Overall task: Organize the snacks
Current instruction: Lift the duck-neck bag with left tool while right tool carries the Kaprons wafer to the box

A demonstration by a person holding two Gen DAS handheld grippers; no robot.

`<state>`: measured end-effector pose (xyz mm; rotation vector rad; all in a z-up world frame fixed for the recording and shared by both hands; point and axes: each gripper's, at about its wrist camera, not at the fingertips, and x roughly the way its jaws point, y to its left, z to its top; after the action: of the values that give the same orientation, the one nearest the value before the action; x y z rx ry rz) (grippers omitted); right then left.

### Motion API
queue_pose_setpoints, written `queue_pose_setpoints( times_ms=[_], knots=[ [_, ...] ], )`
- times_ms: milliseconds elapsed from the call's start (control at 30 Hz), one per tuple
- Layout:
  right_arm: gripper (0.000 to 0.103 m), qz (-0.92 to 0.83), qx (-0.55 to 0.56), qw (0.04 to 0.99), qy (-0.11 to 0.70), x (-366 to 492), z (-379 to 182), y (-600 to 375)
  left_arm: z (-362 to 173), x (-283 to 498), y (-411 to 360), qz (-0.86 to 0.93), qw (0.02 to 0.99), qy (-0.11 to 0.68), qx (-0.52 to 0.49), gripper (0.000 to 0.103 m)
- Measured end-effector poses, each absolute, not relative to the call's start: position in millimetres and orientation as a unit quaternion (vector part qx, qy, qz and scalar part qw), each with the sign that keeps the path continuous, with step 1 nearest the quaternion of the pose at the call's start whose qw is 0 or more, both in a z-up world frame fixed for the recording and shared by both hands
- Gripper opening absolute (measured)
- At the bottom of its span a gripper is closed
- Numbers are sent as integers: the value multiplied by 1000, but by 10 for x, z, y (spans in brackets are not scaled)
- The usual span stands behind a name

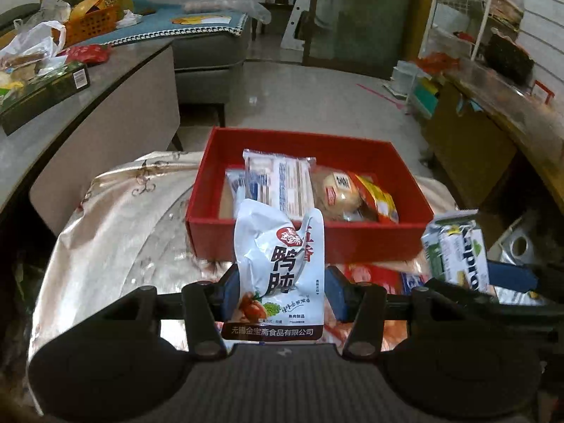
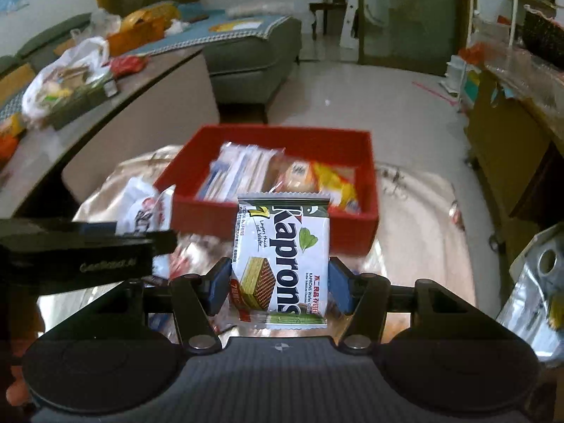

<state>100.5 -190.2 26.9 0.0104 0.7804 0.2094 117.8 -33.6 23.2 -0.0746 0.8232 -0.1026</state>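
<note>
Grey sofa [image 1: 211, 53]; pale glossy floor [image 1: 299, 98].

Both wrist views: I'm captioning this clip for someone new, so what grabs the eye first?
A red box sits dead ahead on a shiny cloth, already holding several packets. The left gripper holds a white pouch upright in its jaws just short of the box's near wall. The right gripper holds a Kaprons wafer pack the same way, beside it.

Dim indoor light, fisheye-warped edges, slight motion blur.
</note>
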Motion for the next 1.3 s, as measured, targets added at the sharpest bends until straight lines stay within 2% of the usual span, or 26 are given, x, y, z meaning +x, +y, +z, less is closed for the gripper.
queue_pose_setpoints(
  times_ms=[1000,1200,1300],
  knots=[
    [64,95,11,926,366,1502,334,-1897,292,1667,-326,-26,927,374,-26,44],
    [63,93,12,908,409,1592,134,-1952,173,1726,-301,-30,917,398,-26,44],
    [68,90,32,891,444,1623,-41,-1966,167,1698,-246,-34,912,407,-36,44]
  ],
)
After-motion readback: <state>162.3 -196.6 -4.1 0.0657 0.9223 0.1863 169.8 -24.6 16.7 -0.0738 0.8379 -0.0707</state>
